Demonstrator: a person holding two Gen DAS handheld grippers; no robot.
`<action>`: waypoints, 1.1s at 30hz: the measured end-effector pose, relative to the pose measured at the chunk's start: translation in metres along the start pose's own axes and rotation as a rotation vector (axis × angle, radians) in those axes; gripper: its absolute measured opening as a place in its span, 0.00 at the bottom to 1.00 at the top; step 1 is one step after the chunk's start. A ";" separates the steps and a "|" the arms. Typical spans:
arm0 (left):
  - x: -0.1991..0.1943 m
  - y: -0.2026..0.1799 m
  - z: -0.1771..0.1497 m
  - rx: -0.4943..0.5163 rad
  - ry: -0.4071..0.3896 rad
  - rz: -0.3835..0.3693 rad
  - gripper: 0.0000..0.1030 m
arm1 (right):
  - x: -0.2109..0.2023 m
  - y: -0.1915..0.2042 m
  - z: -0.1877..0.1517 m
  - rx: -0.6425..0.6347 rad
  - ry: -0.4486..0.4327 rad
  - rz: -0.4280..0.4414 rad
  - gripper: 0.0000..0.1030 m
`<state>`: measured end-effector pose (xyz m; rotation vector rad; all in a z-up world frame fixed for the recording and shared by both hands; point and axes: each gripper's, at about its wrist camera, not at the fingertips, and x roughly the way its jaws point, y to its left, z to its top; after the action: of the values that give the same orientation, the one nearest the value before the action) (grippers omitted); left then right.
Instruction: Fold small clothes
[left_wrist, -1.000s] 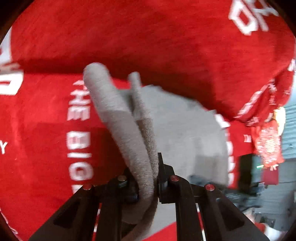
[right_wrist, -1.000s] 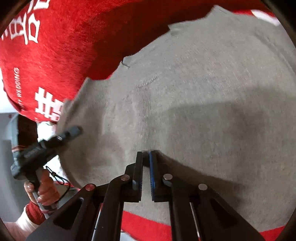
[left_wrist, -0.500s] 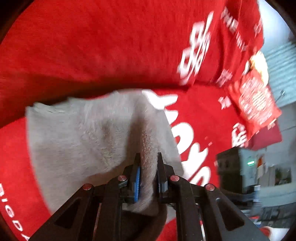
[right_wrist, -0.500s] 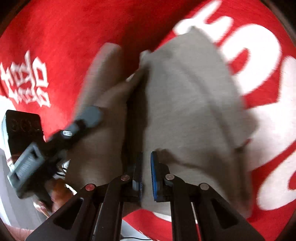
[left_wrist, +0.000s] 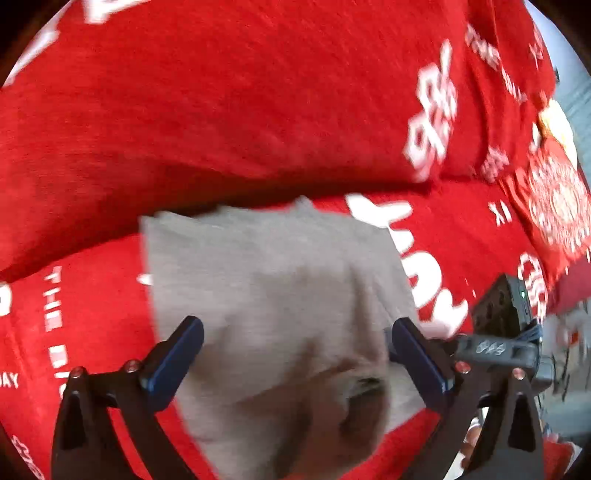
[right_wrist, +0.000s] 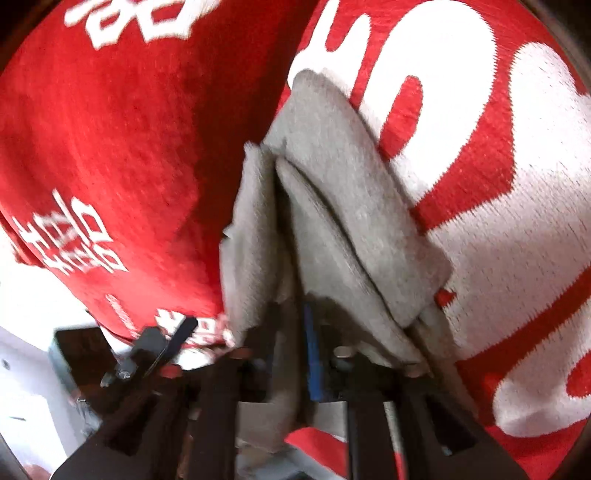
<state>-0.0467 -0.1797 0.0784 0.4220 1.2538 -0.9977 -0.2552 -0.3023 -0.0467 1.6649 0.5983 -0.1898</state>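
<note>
The left tongs (left_wrist: 295, 354) point steeply down over the grey garment (left_wrist: 273, 288), jaws opening wide, pads clear of the cloth. The right tongs (right_wrist: 291, 354) are opening too; grey folds lie between the jaws, apparently loose, though blur obscures contact. The garment lies folded on the red blanket (left_wrist: 221, 110). Its near edge is cut off.

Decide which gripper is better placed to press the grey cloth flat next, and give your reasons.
Probably the left gripper: it hangs over the grey cloth, fingers wide and opening. The right gripper, opening, sits at the cloth's edge, with folds between its fingers.
</note>
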 end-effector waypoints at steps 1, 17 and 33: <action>-0.002 0.009 -0.001 -0.012 0.003 0.021 0.99 | -0.003 0.001 0.002 0.012 -0.007 0.037 0.61; 0.016 0.111 -0.035 -0.231 0.103 0.156 0.99 | 0.048 0.104 0.009 -0.426 0.150 -0.204 0.13; 0.031 0.086 -0.046 -0.097 0.090 0.215 0.99 | -0.022 0.064 0.027 -0.352 0.013 -0.483 0.33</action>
<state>-0.0051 -0.1112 0.0151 0.5194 1.3019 -0.7395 -0.2371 -0.3384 0.0143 1.1637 0.9798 -0.3975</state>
